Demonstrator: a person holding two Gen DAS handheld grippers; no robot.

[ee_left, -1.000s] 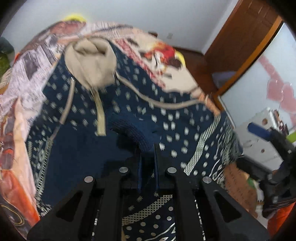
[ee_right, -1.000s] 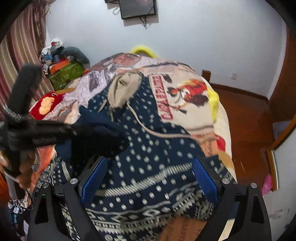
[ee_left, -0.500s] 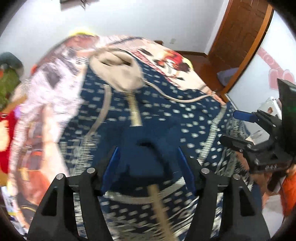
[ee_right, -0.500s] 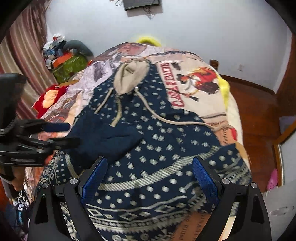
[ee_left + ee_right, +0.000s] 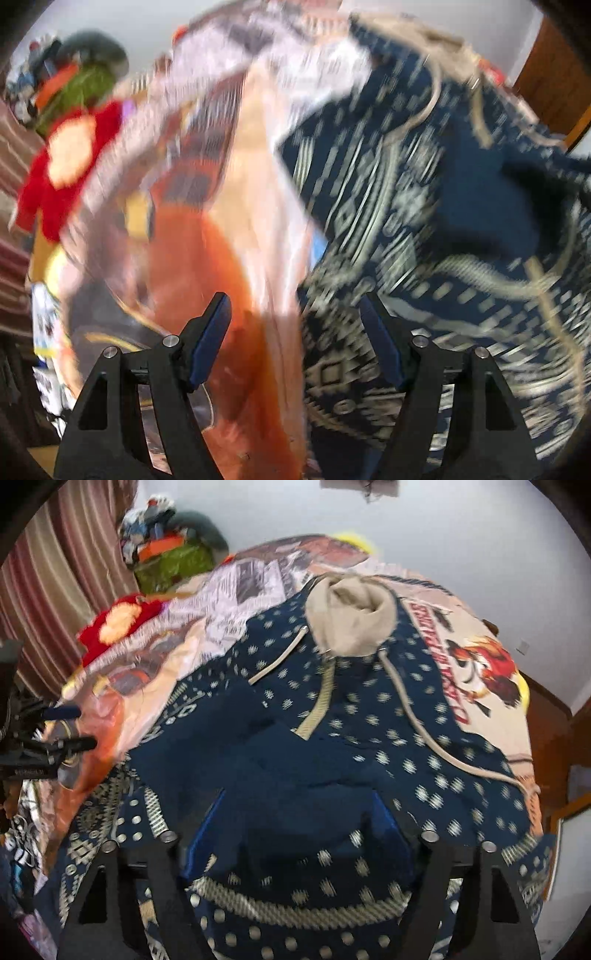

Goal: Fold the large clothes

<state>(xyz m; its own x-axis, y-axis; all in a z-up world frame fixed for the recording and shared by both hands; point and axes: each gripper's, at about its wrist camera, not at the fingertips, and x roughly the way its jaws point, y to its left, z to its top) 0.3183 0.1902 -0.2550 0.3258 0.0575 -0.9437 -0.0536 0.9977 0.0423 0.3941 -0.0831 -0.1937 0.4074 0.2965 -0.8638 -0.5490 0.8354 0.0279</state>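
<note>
A large navy hoodie [image 5: 369, 716] with white dots, patterned hem and a beige hood [image 5: 351, 620] lies spread on the bed. One navy sleeve is folded across its chest. My right gripper [image 5: 299, 819] is open, low over the hoodie's lower front, with navy cloth bulging between its blue pads [image 5: 388, 830]. My left gripper [image 5: 295, 332] is open and empty at the hoodie's left edge [image 5: 406, 221], over the orange part of the bedspread; that view is motion-blurred. The left gripper also shows at the left edge of the right wrist view [image 5: 48, 738].
A printed bedspread [image 5: 461, 657] covers the bed. A red and yellow plush [image 5: 118, 624] lies at its left side. A green bag with clutter [image 5: 173, 561] stands by the striped curtain [image 5: 55, 590]. Wooden floor and a door lie to the right [image 5: 546, 716].
My left gripper let go of the navy sleeve, opened, and swung left off the hoodie to its left edge. My right gripper moved down and forward onto the hoodie's lower front.
</note>
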